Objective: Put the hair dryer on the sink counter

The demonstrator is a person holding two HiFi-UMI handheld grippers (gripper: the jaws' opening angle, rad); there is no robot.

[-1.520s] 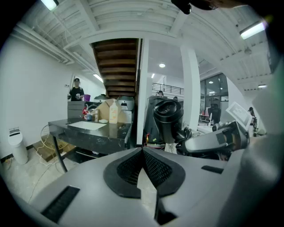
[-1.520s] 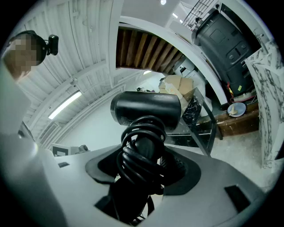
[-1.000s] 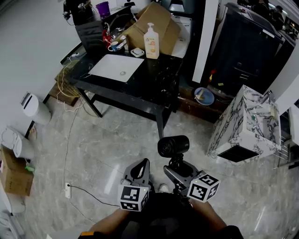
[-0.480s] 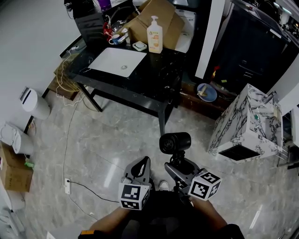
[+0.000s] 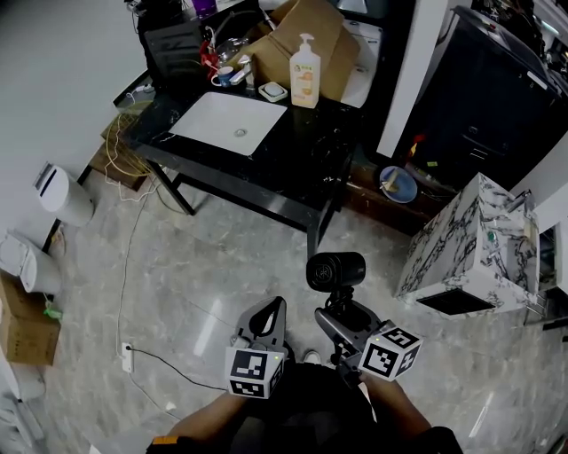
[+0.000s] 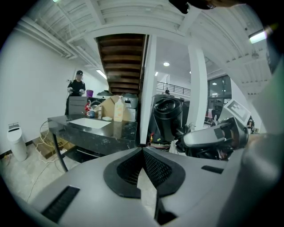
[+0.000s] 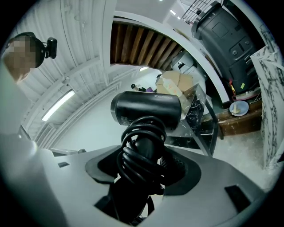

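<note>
1. The right gripper [image 7: 143,165] is clamped on the handle of the black hair dryer [image 7: 146,111]. Its jaws press on both sides of the handle.
2. A black cord [image 7: 141,153] is coiled around that handle, right at the jaws.
3. The dryer's barrel stands just above the jaw tips and lies crosswise to them. In the head view, the hair dryer [image 5: 335,270] sits upright over the right gripper [image 5: 343,321], in the air above the pale floor [image 5: 177,284].
4. Just to the left of it, the left gripper [image 5: 270,312] is held at about the same height. In its own view, the left gripper [image 6: 143,149] has its jaws brought together at the tips with nothing between them.
5. Well ahead of both grippers stands the black sink counter [image 5: 297,168], with a white basin [image 5: 229,122] set into its top.
6. At the counter's far edge are a soap bottle [image 5: 305,60] and a cardboard box [image 5: 312,27].
7. Ahead and to the right of the right gripper stands a marbled cabinet [image 5: 461,239].
</note>
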